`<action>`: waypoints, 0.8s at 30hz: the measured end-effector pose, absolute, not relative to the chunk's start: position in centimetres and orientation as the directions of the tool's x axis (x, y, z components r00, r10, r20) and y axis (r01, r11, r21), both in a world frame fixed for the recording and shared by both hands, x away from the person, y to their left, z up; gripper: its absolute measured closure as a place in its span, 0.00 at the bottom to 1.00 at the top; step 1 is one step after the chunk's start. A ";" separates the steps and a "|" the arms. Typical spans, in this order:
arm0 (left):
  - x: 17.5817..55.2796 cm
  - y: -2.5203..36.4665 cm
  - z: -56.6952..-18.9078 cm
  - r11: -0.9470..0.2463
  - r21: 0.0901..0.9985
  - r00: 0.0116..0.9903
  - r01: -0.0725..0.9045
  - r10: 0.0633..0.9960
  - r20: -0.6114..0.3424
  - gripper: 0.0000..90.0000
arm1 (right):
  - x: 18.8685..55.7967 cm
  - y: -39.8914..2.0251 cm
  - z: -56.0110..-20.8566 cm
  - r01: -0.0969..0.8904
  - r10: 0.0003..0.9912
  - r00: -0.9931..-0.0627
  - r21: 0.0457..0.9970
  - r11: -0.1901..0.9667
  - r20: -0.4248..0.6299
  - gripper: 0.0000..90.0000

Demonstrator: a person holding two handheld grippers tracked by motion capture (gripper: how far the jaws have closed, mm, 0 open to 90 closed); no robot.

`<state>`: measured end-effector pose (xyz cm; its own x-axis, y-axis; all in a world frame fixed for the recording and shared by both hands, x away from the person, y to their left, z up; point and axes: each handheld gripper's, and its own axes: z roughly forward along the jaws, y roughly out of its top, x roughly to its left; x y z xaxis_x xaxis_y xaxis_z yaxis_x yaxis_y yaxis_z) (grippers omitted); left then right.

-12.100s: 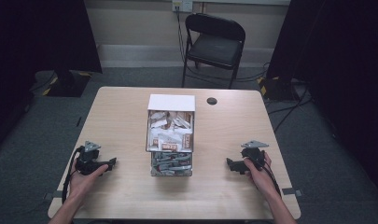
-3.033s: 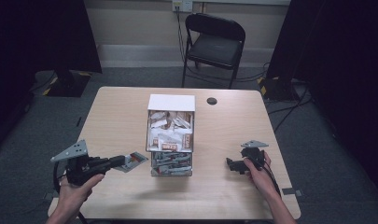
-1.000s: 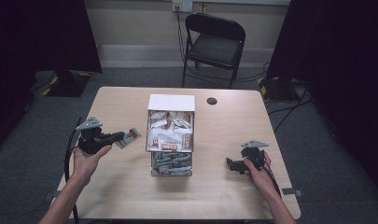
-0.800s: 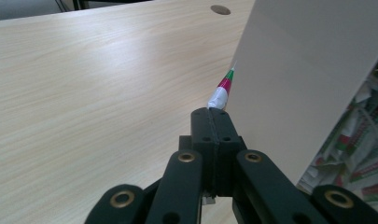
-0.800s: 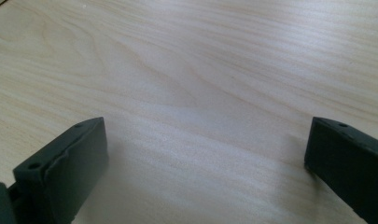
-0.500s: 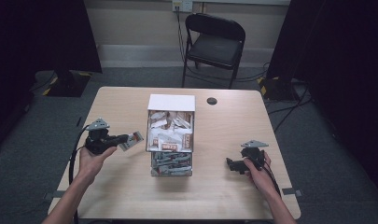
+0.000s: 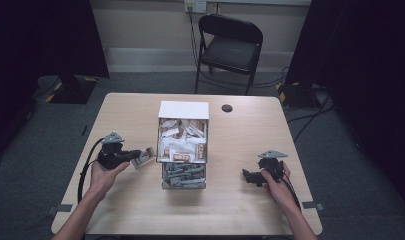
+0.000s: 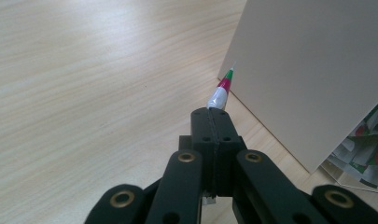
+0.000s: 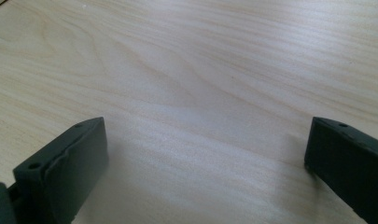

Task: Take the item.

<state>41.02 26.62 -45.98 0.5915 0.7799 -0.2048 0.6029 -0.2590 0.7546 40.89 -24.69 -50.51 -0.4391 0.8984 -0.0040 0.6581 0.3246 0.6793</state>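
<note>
Since the earlier frame the left claw [image 7: 140,156] has sunk toward the tabletop [image 7: 240,200], carrying a small packet [image 8: 222,92]. Its jaws are clamped tight on that packet, just beside the left wall of the box [image 7: 183,110]. The right claw [image 7: 247,176] rests wide open, holding nothing.

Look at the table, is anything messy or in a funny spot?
Nothing is spilled or broken. The box stands straight in the middle of the table, its packets tucked inside. One packet is out, pinched in the left gripper beside the box. The right gripper rests open on bare wood.
</note>
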 end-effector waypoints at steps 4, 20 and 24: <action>41.2 26.5 -46.1 -0.258 0.751 0.589 0.608 0.781 -0.209 1.00 | 40.9 -24.7 -50.5 0.660 0.899 -0.438 0.678 0.323 -0.002 0.00; 42.3 26.3 -47.4 -0.266 0.728 0.559 0.632 0.807 -0.190 1.00 | 40.9 -24.7 -50.5 0.658 0.898 -0.440 0.679 0.326 -0.004 0.00; 42.3 25.7 -48.0 -0.290 0.713 0.577 0.638 0.794 -0.193 1.00 | 40.9 -24.7 -50.5 0.658 0.898 -0.439 0.679 0.325 -0.004 0.00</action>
<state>42.35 25.65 -47.99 0.5769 0.7936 -0.1934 0.6380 -0.2900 0.7133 40.89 -24.69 -50.51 -0.4392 0.8984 -0.0039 0.6581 0.3247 0.6793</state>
